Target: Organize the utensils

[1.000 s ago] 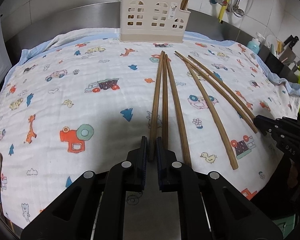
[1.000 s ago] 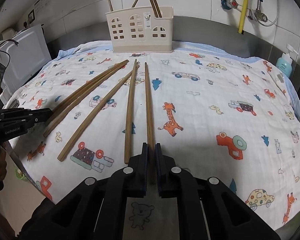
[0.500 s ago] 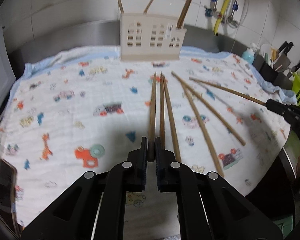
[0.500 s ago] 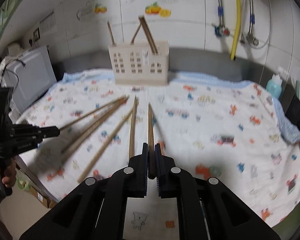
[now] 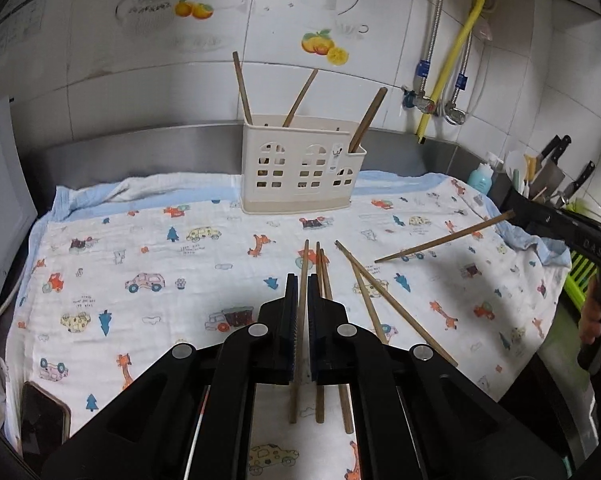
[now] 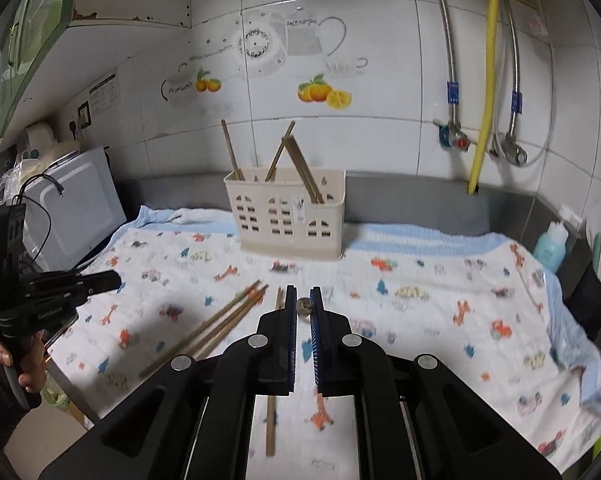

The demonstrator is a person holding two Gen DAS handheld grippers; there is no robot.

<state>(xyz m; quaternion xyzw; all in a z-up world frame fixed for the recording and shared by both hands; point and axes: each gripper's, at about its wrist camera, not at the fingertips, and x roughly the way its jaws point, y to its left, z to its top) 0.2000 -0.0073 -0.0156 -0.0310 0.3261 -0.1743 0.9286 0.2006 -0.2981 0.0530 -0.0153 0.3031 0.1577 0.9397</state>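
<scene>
Each gripper, the left gripper point(image 5: 299, 292) and the right gripper point(image 6: 303, 306), is clamped on one wooden chopstick point(image 5: 300, 280), presumably bound for the cream utensil holder point(image 5: 300, 172) at upper centre.

Left gripper point(image 5: 299, 292) clamped on chopstick point(image 5: 303, 268), right gripper point(image 6: 303, 304) likewise, both raised

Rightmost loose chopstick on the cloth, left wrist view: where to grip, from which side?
Probably best to take the rightmost loose chopstick at its near end, coming down from above, squarely across the shaft. It lies flat on the cloth, and its far tip crowds the neighbouring chopstick, while the near ends splay apart.
</scene>
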